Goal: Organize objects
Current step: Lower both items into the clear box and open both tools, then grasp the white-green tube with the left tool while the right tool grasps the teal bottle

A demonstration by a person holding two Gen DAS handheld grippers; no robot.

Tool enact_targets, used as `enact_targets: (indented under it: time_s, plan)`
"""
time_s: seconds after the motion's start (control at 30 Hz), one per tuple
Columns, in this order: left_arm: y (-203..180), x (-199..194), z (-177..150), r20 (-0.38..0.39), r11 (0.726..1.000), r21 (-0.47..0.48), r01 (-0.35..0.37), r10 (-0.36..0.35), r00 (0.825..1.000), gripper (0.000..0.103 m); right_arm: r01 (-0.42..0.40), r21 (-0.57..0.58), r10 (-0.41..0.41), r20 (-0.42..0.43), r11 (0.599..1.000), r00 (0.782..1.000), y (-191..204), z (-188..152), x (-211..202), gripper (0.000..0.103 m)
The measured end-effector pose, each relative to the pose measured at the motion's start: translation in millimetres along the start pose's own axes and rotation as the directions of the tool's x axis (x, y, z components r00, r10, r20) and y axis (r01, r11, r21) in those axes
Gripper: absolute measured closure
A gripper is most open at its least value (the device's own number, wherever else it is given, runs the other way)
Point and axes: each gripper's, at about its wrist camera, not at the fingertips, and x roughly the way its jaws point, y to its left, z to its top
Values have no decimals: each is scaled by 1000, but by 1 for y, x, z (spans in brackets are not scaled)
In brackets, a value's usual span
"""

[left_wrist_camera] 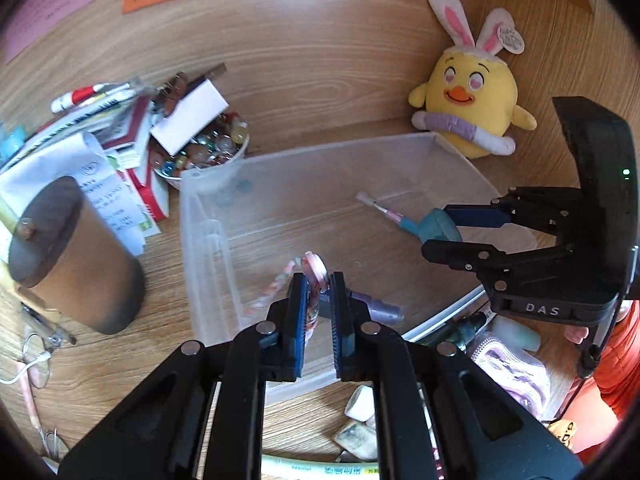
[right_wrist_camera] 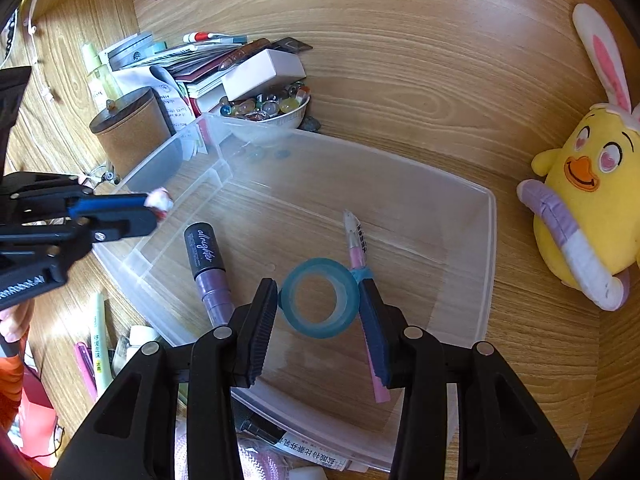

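A clear plastic bin (left_wrist_camera: pixel 208 216) (right_wrist_camera: pixel 486 240) sits on the wooden desk. In it lie a purple tube (right_wrist_camera: pixel 210 276) (left_wrist_camera: pixel 380 309) and a pink pen (right_wrist_camera: pixel 356 240) (left_wrist_camera: pixel 380 208). My left gripper (left_wrist_camera: pixel 319 286) is shut on a small pink roll of tape (left_wrist_camera: pixel 316 270) above the bin's near side; it shows at the left of the right wrist view (right_wrist_camera: pixel 158 204). My right gripper (right_wrist_camera: pixel 319 300) is shut on a teal tape roll (right_wrist_camera: pixel 319 298) over the bin's floor; it shows in the left wrist view (left_wrist_camera: pixel 440 228).
A brown lidded canister (left_wrist_camera: pixel 76 256) (right_wrist_camera: pixel 132 132), a bowl of glass marbles (left_wrist_camera: pixel 204 152) (right_wrist_camera: pixel 268 112) and a stack of papers and books (left_wrist_camera: pixel 100 136) stand left of the bin. A yellow chick plush (left_wrist_camera: pixel 468 104) (right_wrist_camera: pixel 588 200) sits right. Pens and small items (right_wrist_camera: pixel 98 344) lie in front.
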Motion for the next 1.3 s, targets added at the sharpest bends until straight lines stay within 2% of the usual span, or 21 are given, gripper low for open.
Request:
enact_targets:
  time_s: [0.13,0.3,0.4,0.47,0.5,0.57,0.67,0.77,0.87,0.97,1.07,1.2,1.3]
  plan:
    - [-2,3,0,-12,1000,3,11,-11,1000,93,4,-3,-4,2,1000,1000,1,0,-5,61]
    - [-3,-9,-2,15,1000,1,5,-5,1000,90,21,-25,-20,19,999,1000,5,-5,-16,59]
    - [-4,-23,-5,46,1000,-6,-6,6,999,74,34,-32,-33,42,999,999,8,-10,-27,59]
    - [-6,-33,-10,71,1000,-5,-22,22,997,59,40,-33,-38,62,999,997,11,-14,-37,58]
    - [-7,-38,-12,81,1000,-5,-30,30,996,54,45,-33,-43,72,998,996,13,-15,-41,57]
    - [-10,-47,-20,103,999,-1,-50,50,993,39,58,-32,-55,100,998,993,15,-21,-54,52]
    - [-15,-58,-34,123,996,10,-85,83,989,24,69,-31,-65,133,997,989,20,-34,-73,48]
    - [-18,-62,-48,113,995,13,-97,95,989,14,81,-33,-75,151,996,986,26,-49,-87,43]
    - [-18,-60,-65,85,996,12,-94,92,992,10,102,-26,-97,155,994,983,28,-66,-94,39]
    - [-19,-54,-83,56,997,23,-79,78,995,10,103,-5,-101,139,995,985,27,-81,-96,38]
    - [-18,-46,-99,13,999,-4,-53,53,999,9,101,28,-104,115,994,988,20,-96,-95,38]
    - [-12,-32,-109,-53,996,-85,-39,35,998,9,101,83,-108,82,991,991,5,-114,-90,38]
    - [-7,-26,-107,-58,983,-177,-42,33,998,9,105,129,-113,54,986,992,-8,-125,-82,38]
